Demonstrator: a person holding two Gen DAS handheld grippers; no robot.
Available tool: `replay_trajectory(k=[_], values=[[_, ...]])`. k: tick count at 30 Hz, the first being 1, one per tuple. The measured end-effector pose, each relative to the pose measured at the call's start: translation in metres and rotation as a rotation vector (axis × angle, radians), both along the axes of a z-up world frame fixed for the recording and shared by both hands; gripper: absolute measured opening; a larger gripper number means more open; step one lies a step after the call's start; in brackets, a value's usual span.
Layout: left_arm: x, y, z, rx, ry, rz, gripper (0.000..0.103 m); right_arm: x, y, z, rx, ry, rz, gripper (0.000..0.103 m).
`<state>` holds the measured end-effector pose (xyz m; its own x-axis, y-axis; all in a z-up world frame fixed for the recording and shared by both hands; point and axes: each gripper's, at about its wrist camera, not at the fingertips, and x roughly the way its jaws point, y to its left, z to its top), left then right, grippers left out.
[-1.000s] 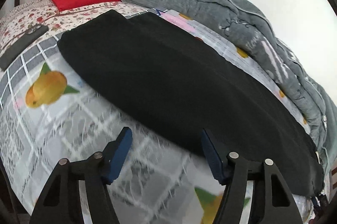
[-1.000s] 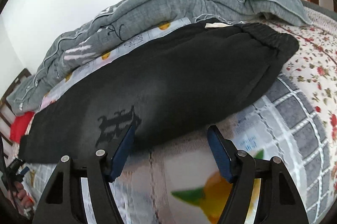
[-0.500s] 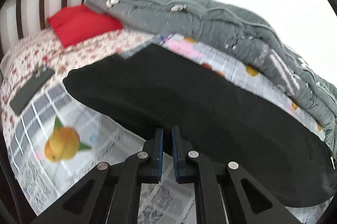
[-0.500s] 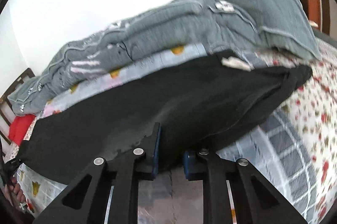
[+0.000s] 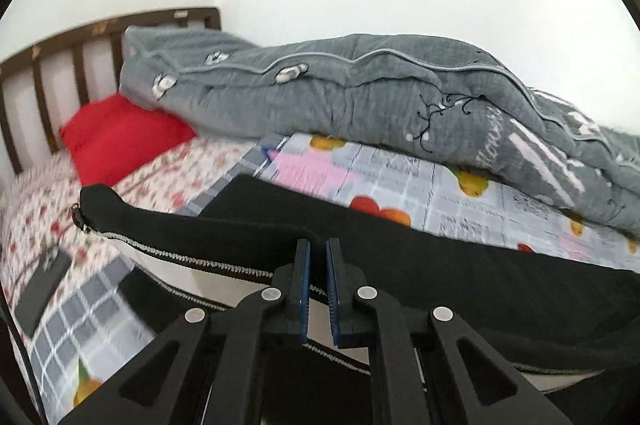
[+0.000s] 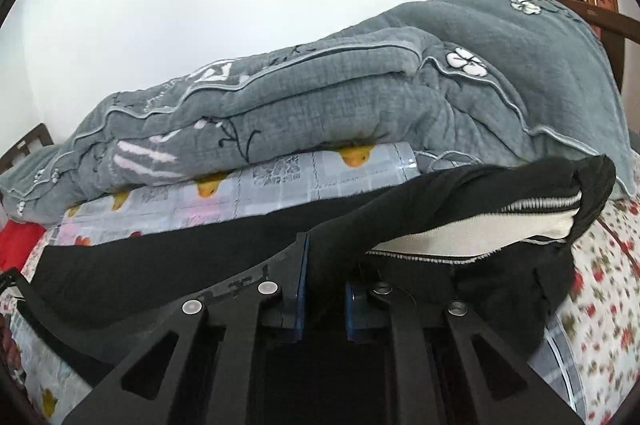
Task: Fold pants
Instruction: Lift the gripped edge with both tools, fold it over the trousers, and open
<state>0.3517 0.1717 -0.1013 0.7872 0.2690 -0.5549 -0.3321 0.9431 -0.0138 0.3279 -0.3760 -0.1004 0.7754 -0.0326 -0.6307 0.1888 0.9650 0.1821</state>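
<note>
Black pants lifted by their near edge over a bed, one claw on each end.

A grey quilt (image 5: 360, 97) is piled along the upper half of both frames, above the fruit-print sheet (image 5: 400, 181). The black pants (image 5: 440, 265) are stretched across mid-frame, the near edge raised and a zipper (image 5: 180, 257) exposed underneath. The left claw (image 5: 317, 257) and right claw (image 6: 322, 261) are each clenched on the pants fabric at lower centre.
</note>
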Motion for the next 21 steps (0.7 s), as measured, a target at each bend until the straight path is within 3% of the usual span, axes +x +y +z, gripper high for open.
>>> replay_trajectory(k=[6,13,16,18,19,20,21], values=[[0.046,-0.012,-0.01,0.059,0.02,-0.008,0.008,0.054,-0.004,-0.023,0.013,0.06,-0.034,0.014],[0.071,-0.007,-0.012,0.003,0.027,0.015,0.011,0.082,-0.009,-0.041,0.067,0.089,-0.073,0.016],[0.058,-0.006,-0.002,0.001,-0.053,0.033,0.011,0.078,-0.007,-0.037,0.068,0.074,-0.077,0.017],[0.047,-0.009,0.006,0.04,-0.073,0.067,0.028,0.07,-0.005,-0.03,0.058,0.057,-0.069,0.022],[0.043,-0.011,0.009,0.048,-0.053,0.068,0.045,0.066,-0.005,-0.027,0.054,0.053,-0.061,0.035],[0.039,-0.011,0.01,0.04,-0.044,0.054,0.05,0.062,-0.004,-0.024,0.044,0.048,-0.058,0.043],[0.033,-0.012,0.011,0.028,-0.04,0.037,0.05,0.054,-0.004,-0.02,0.026,0.034,-0.059,0.043]])
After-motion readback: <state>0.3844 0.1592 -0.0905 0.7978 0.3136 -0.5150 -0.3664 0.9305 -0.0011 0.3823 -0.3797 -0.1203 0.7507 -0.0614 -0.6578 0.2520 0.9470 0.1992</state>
